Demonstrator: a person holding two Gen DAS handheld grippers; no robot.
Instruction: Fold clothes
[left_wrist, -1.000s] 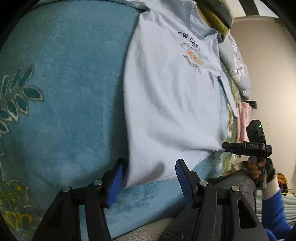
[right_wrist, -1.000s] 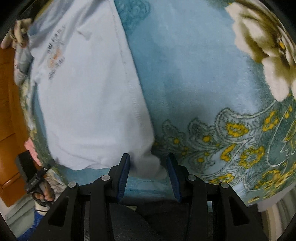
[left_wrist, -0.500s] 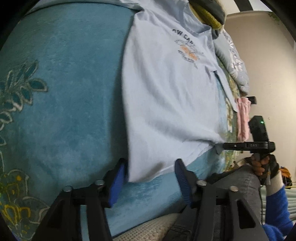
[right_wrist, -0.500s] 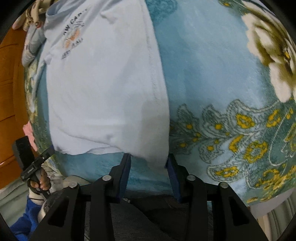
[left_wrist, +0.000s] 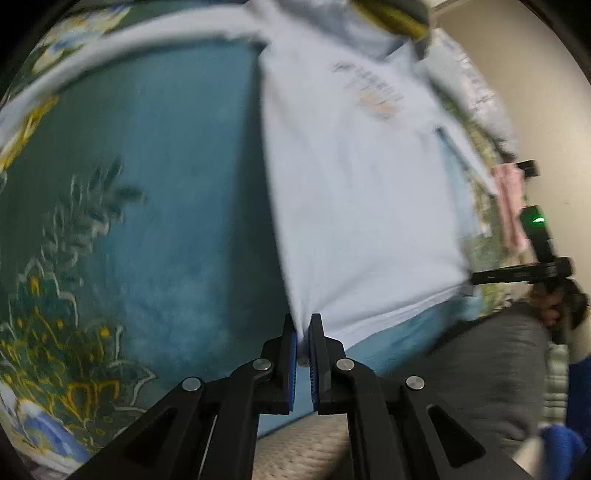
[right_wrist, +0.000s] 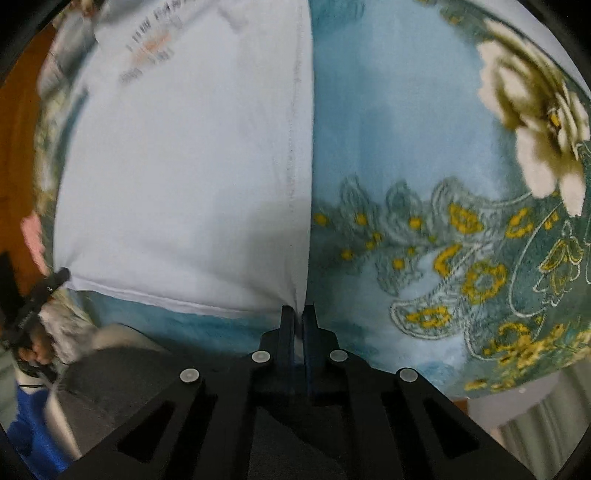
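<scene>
A pale blue T-shirt (left_wrist: 362, 192) with a dark and orange chest print lies flat on a blue floral blanket (left_wrist: 177, 229). My left gripper (left_wrist: 303, 325) is shut on the shirt's near left hem corner, the cloth pinched between its blue pads. In the right wrist view the same T-shirt (right_wrist: 192, 177) fills the left half, and my right gripper (right_wrist: 298, 312) is shut on its near right hem corner. Each gripper shows at the far side of the other's view: the right gripper (left_wrist: 476, 278) and the left gripper (right_wrist: 61, 277) both hold the hem, which runs taut between them.
The blanket (right_wrist: 424, 155) carries yellow and white flower patterns to the right. More clothes (left_wrist: 391, 11) are piled beyond the shirt's collar. A pink cloth (left_wrist: 511, 206) lies at the bed's edge by a beige wall. A person's grey-clad legs (left_wrist: 491, 369) are at the near edge.
Both grippers went from open around the hem corners to shut on them. The pinched corners have lifted slightly and the hem is pulled taut.
</scene>
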